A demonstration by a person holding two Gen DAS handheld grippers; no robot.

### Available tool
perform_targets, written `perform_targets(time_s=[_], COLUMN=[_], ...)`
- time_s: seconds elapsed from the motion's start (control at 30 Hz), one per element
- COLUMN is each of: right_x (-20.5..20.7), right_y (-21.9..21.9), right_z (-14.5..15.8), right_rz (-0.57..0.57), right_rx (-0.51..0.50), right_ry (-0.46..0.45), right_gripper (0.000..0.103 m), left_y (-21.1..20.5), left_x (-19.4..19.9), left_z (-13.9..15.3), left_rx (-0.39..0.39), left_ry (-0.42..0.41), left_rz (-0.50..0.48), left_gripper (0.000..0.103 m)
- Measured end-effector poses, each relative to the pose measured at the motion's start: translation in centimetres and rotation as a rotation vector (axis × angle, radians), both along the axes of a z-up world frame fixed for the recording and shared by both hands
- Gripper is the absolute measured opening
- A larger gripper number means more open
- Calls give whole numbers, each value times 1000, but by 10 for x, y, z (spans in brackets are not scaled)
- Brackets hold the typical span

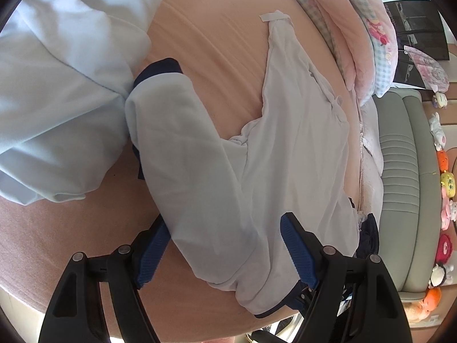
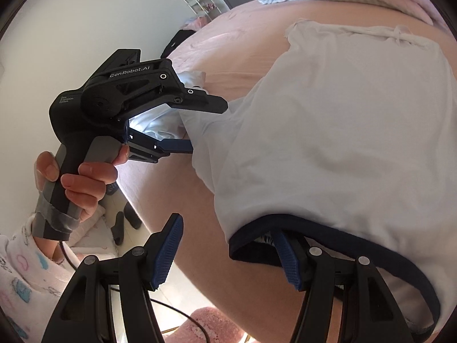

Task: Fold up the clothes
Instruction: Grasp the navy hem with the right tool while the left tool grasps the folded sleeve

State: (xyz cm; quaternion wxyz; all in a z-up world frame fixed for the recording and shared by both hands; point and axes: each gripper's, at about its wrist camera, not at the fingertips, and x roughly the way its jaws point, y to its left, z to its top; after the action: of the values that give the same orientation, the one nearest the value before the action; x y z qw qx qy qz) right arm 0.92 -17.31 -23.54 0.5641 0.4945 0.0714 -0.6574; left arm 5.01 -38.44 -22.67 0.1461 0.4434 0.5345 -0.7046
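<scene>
A pale blue-white garment [image 1: 285, 157] with navy trim lies spread on the pink bed sheet [image 1: 214, 43]. My left gripper [image 1: 225, 220] stands open astride one folded sleeve: one finger is above the cloth and the other beneath it, with cloth in the gap. In the right wrist view the same left gripper [image 2: 208, 125], held by a hand [image 2: 85, 183], straddles the garment's [image 2: 342, 143] left edge. My right gripper [image 2: 228, 224] is open at the navy hem [image 2: 328, 228]. Its right finger is tucked under the hem and its left finger is free of the cloth.
A second light blue garment [image 1: 57, 85] lies crumpled at the left of the bed. Pink and checked bedding [image 1: 357, 28] is piled at the far side beside a grey padded headboard [image 1: 400, 171] with plush toys [image 1: 445, 200]. Slippers [image 2: 122, 225], a cable [image 2: 182, 314] and a pink rug [image 2: 211, 323] lie on the floor below the bed's edge.
</scene>
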Motion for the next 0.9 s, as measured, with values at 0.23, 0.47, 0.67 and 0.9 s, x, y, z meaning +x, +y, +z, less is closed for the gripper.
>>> perform_targets(time_s=[0.23,0.47,0.67,0.9], right_x=[3,-3,-5,-8], right_y=[-1,7,15,17], right_z=[-21,-27,-26,-24], right_rz=[-67,-82,-99,-101], right_rx=[-19,-53,-72,-60], right_ry=[64,-29,-81,-37], right_gripper=[63,67,69,49], left_y=[-9,-27,-25,-21], left_x=[-1,14,6,10], left_z=[-18,-41,-40,-39], left_rx=[82,286,271,254], left_ry=[65,195,216,216], left_rz=[58,141,134,192], left_gripper=[77,79,89,88])
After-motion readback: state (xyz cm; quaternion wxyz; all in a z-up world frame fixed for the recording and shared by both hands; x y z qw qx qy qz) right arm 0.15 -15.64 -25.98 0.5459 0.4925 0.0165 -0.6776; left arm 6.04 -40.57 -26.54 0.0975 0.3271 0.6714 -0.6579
